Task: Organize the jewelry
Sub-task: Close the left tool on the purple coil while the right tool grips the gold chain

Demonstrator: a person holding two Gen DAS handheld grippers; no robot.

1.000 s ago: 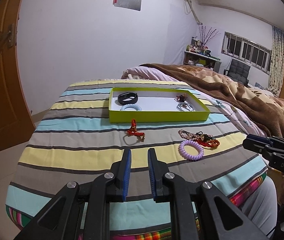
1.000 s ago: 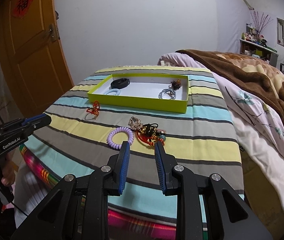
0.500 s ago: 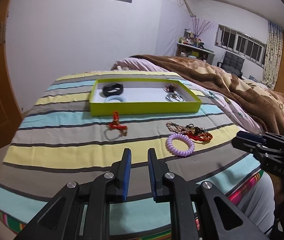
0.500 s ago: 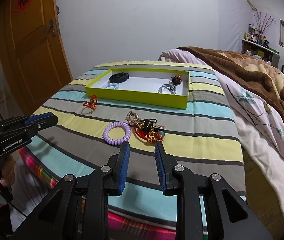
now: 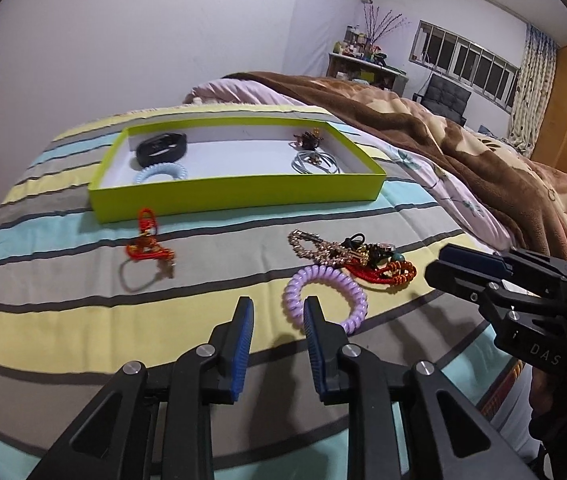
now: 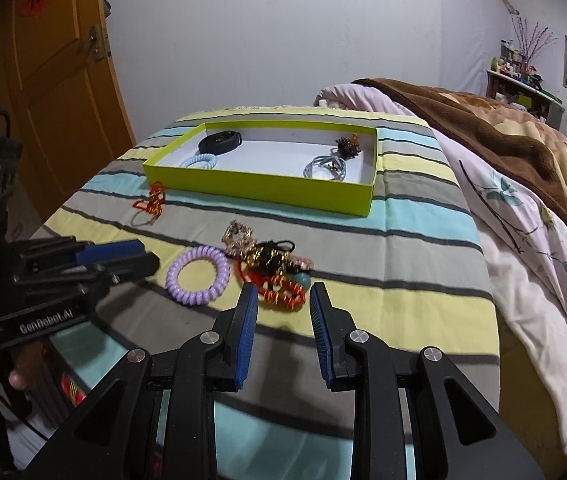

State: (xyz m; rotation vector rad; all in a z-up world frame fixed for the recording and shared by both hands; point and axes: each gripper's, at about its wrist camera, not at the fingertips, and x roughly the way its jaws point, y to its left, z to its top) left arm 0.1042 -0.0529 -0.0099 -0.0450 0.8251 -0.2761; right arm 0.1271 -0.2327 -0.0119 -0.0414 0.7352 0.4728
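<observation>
Left claw (image 5: 276,307): jaws opening, nothing lying between them, hovering just short of the purple coil bracelet (image 5: 325,298) lying on the striped cloth (image 5: 63,312). Right claw (image 6: 283,294): standing open and empty, pointing at the tangled bead pile (image 6: 273,270) beside that bracelet. Green tray (image 5: 239,190): sitting farther back, holding a black band (image 5: 161,147), a blue coil (image 5: 160,172) and a grey cord (image 5: 315,162).

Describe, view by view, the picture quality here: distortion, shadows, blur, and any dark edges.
Left wrist view: fisheye bends the striped cloth and walls; dark corners; the left gripper, jaws opening, casts a soft shadow. Right wrist view: same curving; the door bows; the red knotted charm looks slightly blurred.
</observation>
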